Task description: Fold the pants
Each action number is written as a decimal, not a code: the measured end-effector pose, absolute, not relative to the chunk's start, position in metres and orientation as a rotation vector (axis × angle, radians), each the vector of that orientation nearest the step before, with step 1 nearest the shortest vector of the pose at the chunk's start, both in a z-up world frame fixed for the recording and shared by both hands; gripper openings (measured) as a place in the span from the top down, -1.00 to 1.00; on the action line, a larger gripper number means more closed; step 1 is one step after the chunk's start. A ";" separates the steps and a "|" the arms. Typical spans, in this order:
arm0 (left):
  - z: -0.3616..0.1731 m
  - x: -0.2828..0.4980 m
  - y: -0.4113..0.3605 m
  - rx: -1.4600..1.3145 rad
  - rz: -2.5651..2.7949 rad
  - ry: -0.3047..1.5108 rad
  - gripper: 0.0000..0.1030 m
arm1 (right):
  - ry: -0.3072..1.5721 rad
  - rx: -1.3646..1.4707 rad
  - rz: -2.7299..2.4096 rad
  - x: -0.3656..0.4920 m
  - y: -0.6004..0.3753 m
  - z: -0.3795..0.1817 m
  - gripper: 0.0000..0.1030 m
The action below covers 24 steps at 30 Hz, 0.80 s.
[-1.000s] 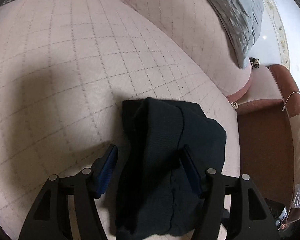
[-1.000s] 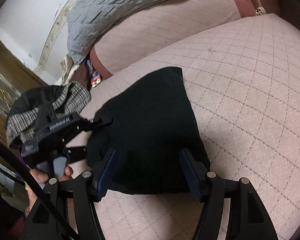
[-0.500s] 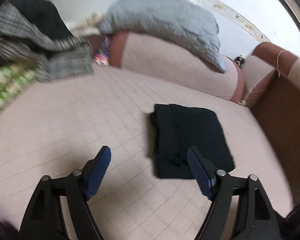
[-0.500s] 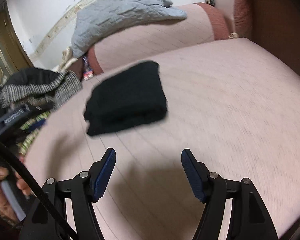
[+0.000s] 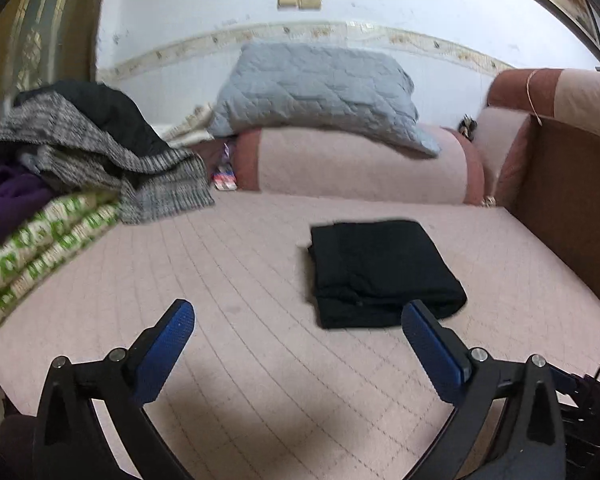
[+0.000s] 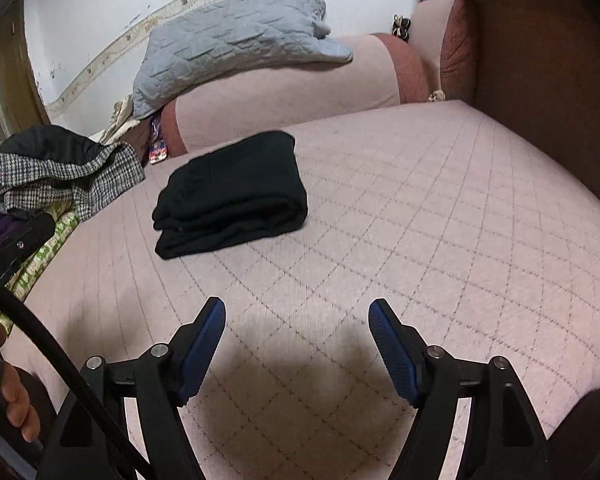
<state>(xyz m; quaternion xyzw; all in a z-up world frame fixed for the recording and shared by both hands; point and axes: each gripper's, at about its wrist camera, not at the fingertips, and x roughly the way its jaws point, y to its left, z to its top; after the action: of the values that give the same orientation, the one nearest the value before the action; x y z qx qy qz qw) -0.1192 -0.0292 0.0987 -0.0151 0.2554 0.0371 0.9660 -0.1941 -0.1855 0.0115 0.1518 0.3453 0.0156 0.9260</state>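
The black pants (image 5: pixel 380 268) lie folded into a compact rectangle on the pink quilted cushion (image 5: pixel 240 280); they also show in the right wrist view (image 6: pixel 232 196). My left gripper (image 5: pixel 298 312) is open and empty, held back from the pants, which sit just beyond its right finger. My right gripper (image 6: pixel 296 312) is open and empty over bare cushion, with the pants ahead and to the left.
A pile of clothes (image 5: pixel 80 152) sits at the left on a green patterned fabric (image 5: pixel 40 248). A grey quilted pillow (image 5: pixel 320 88) rests on a pink bolster (image 5: pixel 360 168) at the back. A brown armrest (image 6: pixel 540 80) bounds the right side.
Both grippers have let go of the pants and pulled back and up from them. The folded pants stay on the cushion.
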 end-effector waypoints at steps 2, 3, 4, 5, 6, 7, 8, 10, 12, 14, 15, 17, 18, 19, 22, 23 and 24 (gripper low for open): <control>0.089 -0.112 -0.028 -0.051 0.043 0.589 -1.00 | 0.727 0.312 0.032 -0.192 -0.184 0.007 -0.53; 0.084 -0.110 -0.029 -0.056 0.039 0.620 -1.00 | 0.731 0.311 0.033 -0.192 -0.183 0.005 -0.53; 0.079 -0.107 -0.029 -0.058 0.039 0.646 -1.00 | 0.737 0.307 0.032 -0.191 -0.182 0.004 -0.53; 0.074 -0.105 -0.029 -0.060 0.040 0.670 -1.00 | 0.742 0.303 0.033 -0.190 -0.181 0.002 -0.54; 0.068 -0.101 -0.029 -0.068 0.033 0.703 -1.00 | 0.747 0.300 0.033 -0.188 -0.179 0.000 -0.55; 0.063 -0.098 -0.028 -0.074 0.031 0.726 -1.00 | 0.751 0.297 0.033 -0.188 -0.179 -0.001 -0.55; 0.059 -0.096 -0.028 -0.078 0.031 0.743 -1.00 | 0.757 0.292 0.033 -0.187 -0.177 -0.003 -0.55; 0.050 -0.093 -0.028 -0.079 0.036 0.779 -1.00 | 0.766 0.284 0.033 -0.185 -0.176 -0.006 -0.56; 0.042 -0.090 -0.029 -0.077 0.037 0.806 -1.00 | 0.773 0.276 0.033 -0.184 -0.174 -0.010 -0.56; 0.036 -0.087 -0.027 -0.086 0.029 0.828 -1.00 | 0.777 0.267 0.032 -0.182 -0.172 -0.012 -0.56; 0.033 -0.086 -0.027 -0.092 0.025 0.842 -1.00 | 0.779 0.263 0.031 -0.181 -0.171 -0.013 -0.56; 0.028 -0.083 -0.027 -0.103 0.019 0.865 -1.00 | 0.782 0.257 0.029 -0.179 -0.171 -0.015 -0.56; 0.026 -0.082 -0.026 -0.107 0.018 0.872 -1.00 | 0.783 0.255 0.028 -0.178 -0.170 -0.015 -0.56; 0.024 -0.080 -0.026 -0.112 0.019 0.882 -1.00 | 0.784 0.252 0.027 -0.178 -0.170 -0.016 -0.56; 0.018 -0.077 -0.025 -0.123 0.022 0.906 -1.00 | 0.790 0.245 0.026 -0.175 -0.169 -0.020 -0.57; 0.017 -0.076 -0.025 -0.124 0.024 0.913 -1.00 | 0.792 0.244 0.025 -0.175 -0.169 -0.021 -0.57; 0.015 -0.075 -0.024 -0.125 0.026 0.920 -1.00 | 0.791 0.242 0.024 -0.174 -0.169 -0.021 -0.57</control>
<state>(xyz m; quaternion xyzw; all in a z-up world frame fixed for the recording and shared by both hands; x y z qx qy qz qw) -0.0750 -0.0243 0.0153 -0.0604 0.4438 0.0125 0.8940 -0.1741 -0.1688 -0.0214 0.1177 0.3844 0.0114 0.9155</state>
